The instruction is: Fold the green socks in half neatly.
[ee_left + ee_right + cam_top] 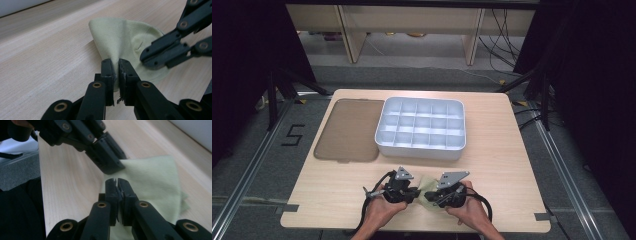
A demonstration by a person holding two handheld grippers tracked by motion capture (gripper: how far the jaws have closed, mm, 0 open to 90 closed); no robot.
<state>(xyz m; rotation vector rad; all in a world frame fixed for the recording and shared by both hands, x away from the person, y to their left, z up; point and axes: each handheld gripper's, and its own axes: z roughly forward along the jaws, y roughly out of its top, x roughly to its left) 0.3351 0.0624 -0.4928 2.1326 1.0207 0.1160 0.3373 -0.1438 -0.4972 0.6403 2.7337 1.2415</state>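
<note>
A pale yellow-green cloth (426, 182) lies near the table's front edge, bunched up between my two grippers. In the left gripper view my left gripper (116, 63) is shut on a raised fold of the cloth (117, 35), and the right gripper (146, 58) bites the cloth's far side. The right gripper view has my right gripper (117, 181) shut on the cloth's (152, 175) near edge, with the left gripper (113, 167) just beyond, pinching the same edge. From above, the left gripper (415, 192) and right gripper (432, 196) almost touch, each held in a hand.
A white tray (422, 150) divided into several empty compartments sits mid-table. Beside it on the left lies a flat brown translucent lid (348, 130). The light wooden table (507, 165) has bare room to the right and front left. Dark curtains and floor rails surround it.
</note>
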